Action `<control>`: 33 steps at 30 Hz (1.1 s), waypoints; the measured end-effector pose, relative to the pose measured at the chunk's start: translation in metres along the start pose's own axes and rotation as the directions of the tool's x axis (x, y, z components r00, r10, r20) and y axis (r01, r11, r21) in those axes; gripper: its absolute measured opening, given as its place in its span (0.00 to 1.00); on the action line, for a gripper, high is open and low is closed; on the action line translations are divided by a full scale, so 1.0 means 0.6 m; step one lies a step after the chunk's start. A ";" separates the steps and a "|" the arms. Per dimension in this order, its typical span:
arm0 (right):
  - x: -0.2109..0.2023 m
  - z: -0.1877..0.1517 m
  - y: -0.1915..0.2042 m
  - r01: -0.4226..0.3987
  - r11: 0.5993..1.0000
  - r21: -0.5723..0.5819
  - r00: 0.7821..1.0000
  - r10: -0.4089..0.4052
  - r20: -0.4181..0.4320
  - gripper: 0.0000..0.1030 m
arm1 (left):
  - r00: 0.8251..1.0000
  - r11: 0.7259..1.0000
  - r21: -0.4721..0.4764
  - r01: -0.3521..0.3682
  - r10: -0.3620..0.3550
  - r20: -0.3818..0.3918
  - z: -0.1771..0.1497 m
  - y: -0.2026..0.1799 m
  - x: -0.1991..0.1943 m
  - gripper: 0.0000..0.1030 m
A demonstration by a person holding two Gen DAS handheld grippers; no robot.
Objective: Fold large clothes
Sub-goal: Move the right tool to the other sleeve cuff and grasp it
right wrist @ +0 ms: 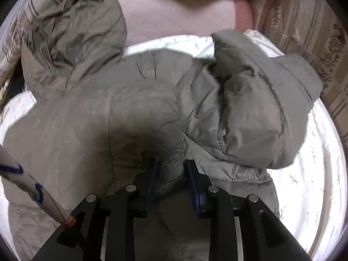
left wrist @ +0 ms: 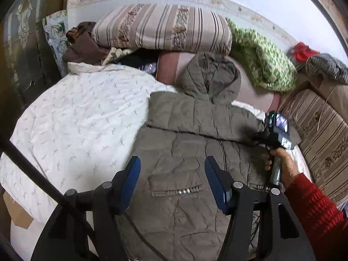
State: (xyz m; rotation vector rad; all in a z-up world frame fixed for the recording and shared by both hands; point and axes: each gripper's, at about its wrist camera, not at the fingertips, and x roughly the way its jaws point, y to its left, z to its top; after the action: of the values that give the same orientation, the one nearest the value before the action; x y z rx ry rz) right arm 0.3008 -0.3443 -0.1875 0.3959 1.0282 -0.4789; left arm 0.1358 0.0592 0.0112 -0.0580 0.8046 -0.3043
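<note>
A grey-brown hooded puffer jacket [left wrist: 191, 130] lies face up on a white patterned quilt [left wrist: 76, 117], hood [left wrist: 212, 78] toward the wall. My left gripper [left wrist: 173, 169] is open and empty, hovering above the jacket's lower front near a zip pocket [left wrist: 178, 191]. My right gripper [right wrist: 171, 167] is shut on a fold of the jacket's sleeve [right wrist: 169, 163]; the sleeve [right wrist: 256, 113] bunches up to its right. The right gripper also shows in the left wrist view [left wrist: 258, 137], at the jacket's right shoulder, held by a hand in a red sleeve.
A striped bolster [left wrist: 161, 26] and a green-white blanket [left wrist: 265, 61] lie along the wall behind the jacket. A pink cushion [right wrist: 174, 10] sits under the hood. A striped sofa back [left wrist: 322, 134] runs along the right. Brown clothes [left wrist: 82, 43] are piled at the back left.
</note>
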 end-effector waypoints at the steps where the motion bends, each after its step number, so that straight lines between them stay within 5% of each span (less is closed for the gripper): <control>1: -0.011 -0.001 -0.003 -0.008 1.000 -0.008 1.000 0.008 0.017 0.35 | 1.000 1.000 0.004 0.004 -0.004 -0.009 0.000 -0.006 0.006 0.58; 4: -0.075 -0.006 -0.042 -0.121 0.993 -0.017 0.989 0.122 0.090 0.41 | 1.000 1.000 0.010 0.005 -0.004 -0.031 0.001 -0.020 0.020 0.59; 7: -0.134 -0.006 -0.123 -0.195 0.980 0.033 0.968 0.187 0.170 0.60 | 0.999 1.000 0.008 0.013 -0.012 -0.044 0.001 -0.037 0.037 0.59; 13: -0.101 0.024 -0.369 -0.108 0.946 0.306 0.981 0.051 0.187 0.62 | 0.996 0.999 0.022 0.027 -0.025 -0.088 -0.003 -0.071 0.074 0.58; 17: -0.027 0.030 -0.535 -0.136 0.820 0.557 0.984 0.048 0.169 0.62 | 0.996 0.999 0.049 0.007 -0.003 -0.092 0.005 -0.085 0.090 0.59; 22: 0.023 0.077 -0.614 -0.144 0.743 0.654 0.980 0.017 0.196 0.62 | 0.997 0.998 0.060 -0.033 0.037 -0.070 0.024 -0.089 0.105 0.59; 25: 0.040 0.118 -0.610 -0.125 0.747 0.653 0.979 -0.012 0.201 0.61 | 0.995 0.998 0.041 -0.057 0.060 -0.080 0.032 -0.083 0.118 0.59; 26: 0.049 0.134 -0.603 -0.102 0.753 0.650 0.982 -0.030 0.188 0.59 | 0.994 0.997 0.033 -0.064 0.066 -0.084 0.034 -0.080 0.122 0.59; 28: 0.054 0.145 -0.602 -0.072 0.766 0.639 0.983 -0.052 0.174 0.30 | 0.993 0.997 0.021 -0.070 0.071 -0.092 0.035 -0.073 0.125 0.59; 30: 0.050 0.163 -0.593 -0.029 0.789 0.613 0.987 -0.073 0.142 0.12 | 0.992 0.997 0.020 -0.075 0.077 -0.097 0.034 -0.065 0.126 0.59; 33: 0.006 0.170 -0.584 -0.037 0.812 0.582 0.980 -0.083 0.178 0.10 | 0.994 0.998 0.008 -0.070 0.070 -0.089 0.033 -0.049 0.119 0.59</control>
State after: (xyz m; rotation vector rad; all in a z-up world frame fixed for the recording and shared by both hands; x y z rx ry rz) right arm 0.1820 -0.6892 -0.1747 0.8698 0.6736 -0.8454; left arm 0.1891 0.0092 -0.0203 -0.0114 0.8928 -0.2441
